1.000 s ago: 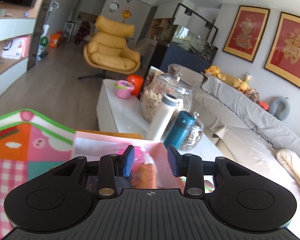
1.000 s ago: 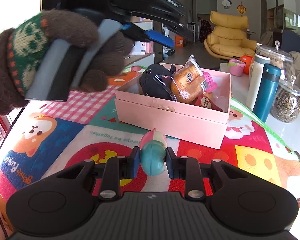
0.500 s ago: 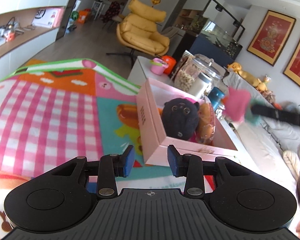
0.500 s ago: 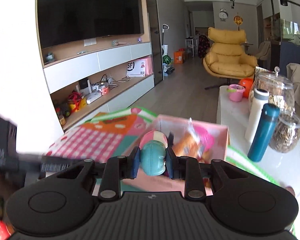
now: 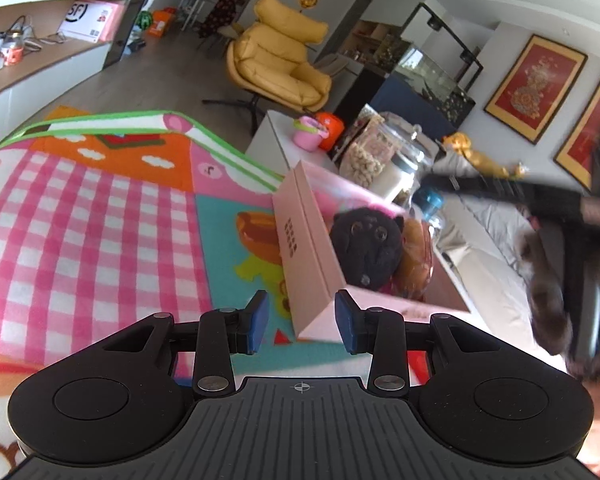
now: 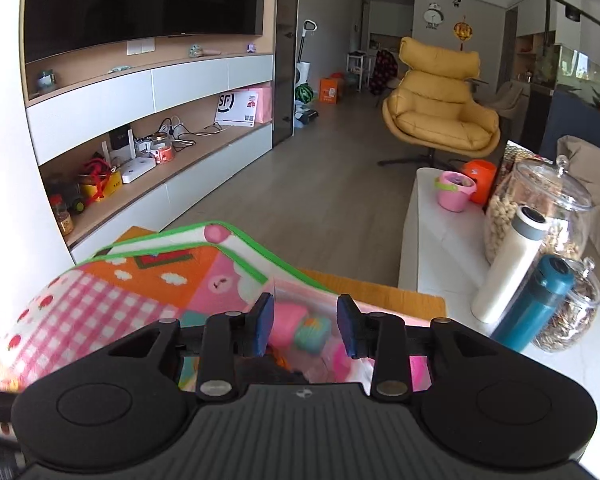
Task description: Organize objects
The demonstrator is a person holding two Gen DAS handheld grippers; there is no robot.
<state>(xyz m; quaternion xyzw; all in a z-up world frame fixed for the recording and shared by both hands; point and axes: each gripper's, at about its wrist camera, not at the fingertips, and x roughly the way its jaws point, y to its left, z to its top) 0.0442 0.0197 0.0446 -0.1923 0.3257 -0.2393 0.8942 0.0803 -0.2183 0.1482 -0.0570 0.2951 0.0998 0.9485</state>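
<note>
One pink box point(image 5: 312, 256); inside it one black plush point(image 5: 364, 248). Beside box: two glass jars point(image 6: 540, 208), two bottles point(image 6: 512, 264), one pink cup point(image 6: 454, 192).

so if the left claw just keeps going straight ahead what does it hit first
Most likely the near corner of the pink box, which sits right between and just ahead of the open left claw. Depth is hard to judge, but nothing else lies in front of it.
</note>
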